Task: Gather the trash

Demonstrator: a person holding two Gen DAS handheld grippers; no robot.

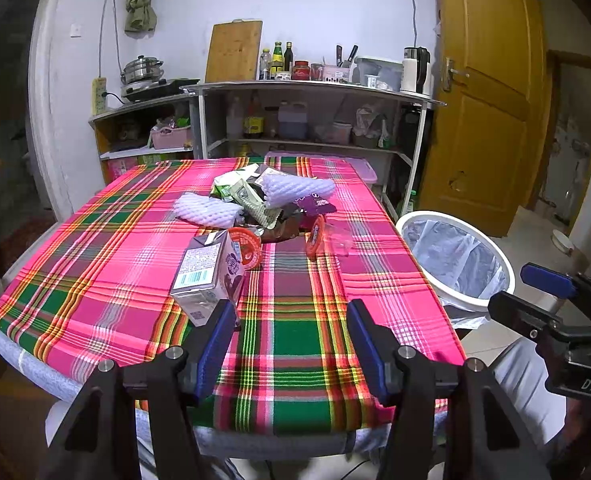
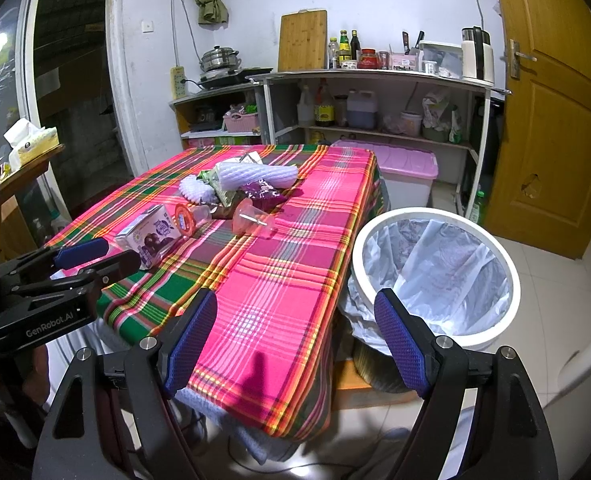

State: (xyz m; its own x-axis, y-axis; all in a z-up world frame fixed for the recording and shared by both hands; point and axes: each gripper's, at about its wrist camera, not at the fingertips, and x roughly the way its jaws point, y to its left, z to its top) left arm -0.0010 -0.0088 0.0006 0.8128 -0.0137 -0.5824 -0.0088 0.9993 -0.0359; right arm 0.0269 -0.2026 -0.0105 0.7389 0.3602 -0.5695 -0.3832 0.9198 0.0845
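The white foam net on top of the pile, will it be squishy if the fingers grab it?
Probably. The foam net has an open mesh skin, so it should squash and spring back rather than stay stiff. It looks puffy and hollow, so likely very light. It lies loosely on wrappers, so a push might slide it off; its tube shape could roll a little.

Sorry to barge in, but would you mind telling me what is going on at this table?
A person is clearing trash from the plaid-covered table with two handheld grippers. Both the left gripper and the right gripper are open and empty. The purple drink carton sits just ahead of the left one, with foam nets and wrappers piled behind. The lined white bin stands beside the table.
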